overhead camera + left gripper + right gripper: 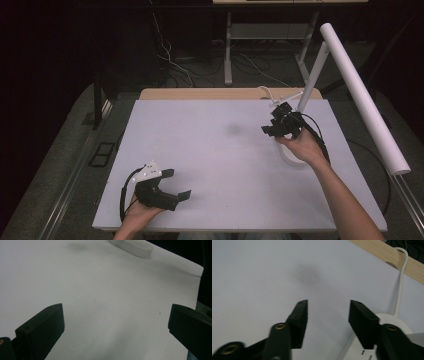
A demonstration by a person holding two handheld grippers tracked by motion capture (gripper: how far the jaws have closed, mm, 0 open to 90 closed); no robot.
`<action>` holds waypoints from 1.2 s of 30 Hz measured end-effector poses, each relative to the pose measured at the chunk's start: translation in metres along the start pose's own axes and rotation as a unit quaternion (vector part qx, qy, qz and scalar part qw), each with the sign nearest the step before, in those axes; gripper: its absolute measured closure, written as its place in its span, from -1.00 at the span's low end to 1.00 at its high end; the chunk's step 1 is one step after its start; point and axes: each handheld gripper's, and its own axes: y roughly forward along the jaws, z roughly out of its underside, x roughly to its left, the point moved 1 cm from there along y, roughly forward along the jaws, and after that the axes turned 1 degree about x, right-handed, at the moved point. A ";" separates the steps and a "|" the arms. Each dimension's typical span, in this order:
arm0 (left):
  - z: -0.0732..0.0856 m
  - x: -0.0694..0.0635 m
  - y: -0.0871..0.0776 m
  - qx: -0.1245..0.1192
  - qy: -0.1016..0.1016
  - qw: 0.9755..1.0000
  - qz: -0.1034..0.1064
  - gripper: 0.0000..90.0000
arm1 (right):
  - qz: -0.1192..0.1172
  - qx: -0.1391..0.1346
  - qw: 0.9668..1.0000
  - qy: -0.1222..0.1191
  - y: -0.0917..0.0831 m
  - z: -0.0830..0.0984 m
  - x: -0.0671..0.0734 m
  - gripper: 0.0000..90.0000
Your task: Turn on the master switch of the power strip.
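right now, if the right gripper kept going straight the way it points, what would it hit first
Probably the bare white table top. The right gripper has open, empty jaws aimed at plain surface with a faint dark smudge; the lamp base sits off to one side. Depth is hard to judge.

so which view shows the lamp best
The high view: the lamp shows whole, from long white tube to stem. The right gripper view shows its round base and cord; the left gripper view shows that base's far edge.
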 end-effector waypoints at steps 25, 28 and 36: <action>0.000 -0.001 0.001 -0.002 -0.002 1.000 0.001 -1.00 | -0.079 -0.066 0.994 0.028 -0.034 0.052 0.026 -1.00; 0.000 -0.001 0.001 0.000 -0.001 1.000 0.001 -1.00 | -0.083 -0.070 0.994 0.030 -0.036 0.061 0.027 -1.00; 0.000 -0.001 0.001 0.000 -0.001 1.000 0.001 -1.00 | -0.091 -0.079 0.992 0.042 -0.040 0.084 0.032 -1.00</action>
